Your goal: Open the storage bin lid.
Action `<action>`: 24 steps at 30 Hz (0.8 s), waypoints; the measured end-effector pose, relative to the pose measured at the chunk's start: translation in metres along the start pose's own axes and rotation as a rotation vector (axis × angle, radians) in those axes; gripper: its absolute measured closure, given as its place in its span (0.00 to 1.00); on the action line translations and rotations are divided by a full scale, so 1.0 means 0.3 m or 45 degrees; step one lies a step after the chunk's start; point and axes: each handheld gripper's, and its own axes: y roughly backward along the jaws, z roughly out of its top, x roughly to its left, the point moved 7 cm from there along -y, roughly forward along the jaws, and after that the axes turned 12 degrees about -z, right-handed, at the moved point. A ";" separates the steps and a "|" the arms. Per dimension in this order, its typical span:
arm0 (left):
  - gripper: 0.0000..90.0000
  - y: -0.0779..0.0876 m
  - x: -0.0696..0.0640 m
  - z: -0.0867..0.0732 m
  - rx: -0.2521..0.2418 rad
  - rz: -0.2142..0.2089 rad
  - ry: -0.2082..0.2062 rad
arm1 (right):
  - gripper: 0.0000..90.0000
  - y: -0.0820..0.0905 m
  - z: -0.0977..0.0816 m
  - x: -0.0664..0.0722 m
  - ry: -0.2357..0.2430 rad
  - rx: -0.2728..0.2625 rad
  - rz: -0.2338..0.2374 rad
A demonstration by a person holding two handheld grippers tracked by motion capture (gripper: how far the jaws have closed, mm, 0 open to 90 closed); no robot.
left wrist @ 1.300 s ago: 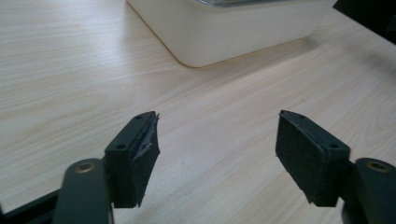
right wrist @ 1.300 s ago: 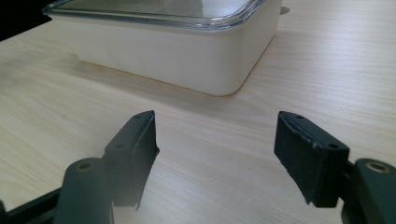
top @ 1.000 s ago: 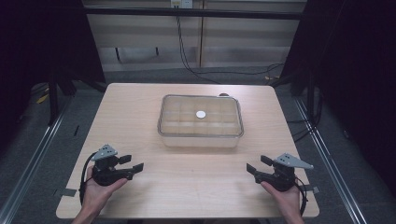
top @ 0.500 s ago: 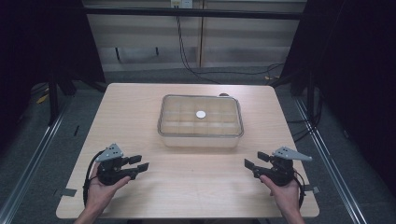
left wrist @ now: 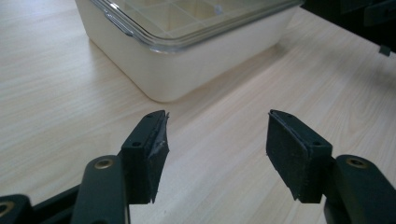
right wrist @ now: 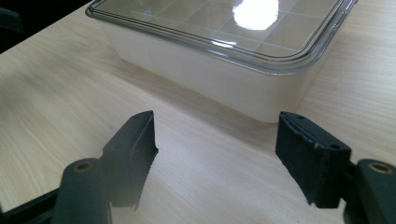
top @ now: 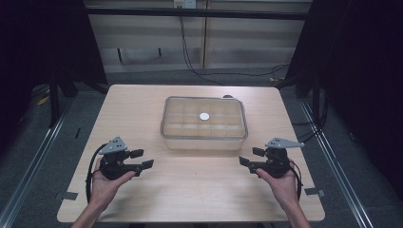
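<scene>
Both grippers shifted up-frame toward box since a second ago. Left gripper (top: pixel 145 159) jaws just reopening, right gripper (top: pixel 248 156) jaws also opening; both wide, empty. Lidded box (top: pixel 204 124) mid-frame on bench (top: pixel 199 190), untouched. Likely approach to lid; contents unclear.

The worktop (top: pixel 190 190) is pale wood with fine grain. The box (top: pixel 204 141) is cream-white, its lid (top: pixel 185 118) clear. Both hand-held grippers are black.
</scene>
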 end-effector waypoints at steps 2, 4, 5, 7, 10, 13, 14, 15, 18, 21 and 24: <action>0.42 0.000 0.004 0.006 -0.001 -0.001 0.001 | 0.31 -0.005 0.015 -0.003 0.011 -0.005 0.005; 0.40 -0.009 0.014 0.020 -0.004 -0.013 0.012 | 0.31 -0.012 0.031 -0.010 0.019 -0.008 0.004; 0.40 -0.012 0.016 0.023 -0.008 -0.020 0.016 | 0.32 -0.013 0.040 -0.016 0.020 -0.019 -0.007; 0.38 -0.016 0.020 0.028 -0.010 -0.014 0.026 | 0.34 -0.015 0.060 -0.027 0.014 -0.035 -0.005; 0.36 -0.023 0.028 0.046 -0.015 -0.010 0.033 | 0.35 -0.016 0.082 -0.042 0.011 -0.041 0.002; 0.34 -0.037 0.033 0.084 -0.027 0.017 0.027 | 0.34 -0.021 0.097 -0.059 0.009 -0.028 -0.003; 0.33 -0.037 0.033 0.084 -0.027 0.017 0.027 | 0.34 -0.021 0.097 -0.059 0.009 -0.028 -0.003; 0.33 -0.045 0.037 0.100 -0.020 0.027 0.014 | 0.36 -0.021 0.111 -0.070 0.003 -0.071 0.014; 0.33 -0.051 0.042 0.120 -0.016 0.030 0.005 | 0.32 -0.021 0.126 -0.082 -0.025 -0.092 0.036; 0.33 -0.056 0.040 0.137 -0.011 0.021 0.000 | 0.28 -0.024 0.138 -0.092 -0.032 -0.081 0.032; 0.34 -0.058 0.046 0.158 -0.022 0.024 -0.007 | 0.28 -0.029 0.149 -0.101 -0.030 -0.075 0.038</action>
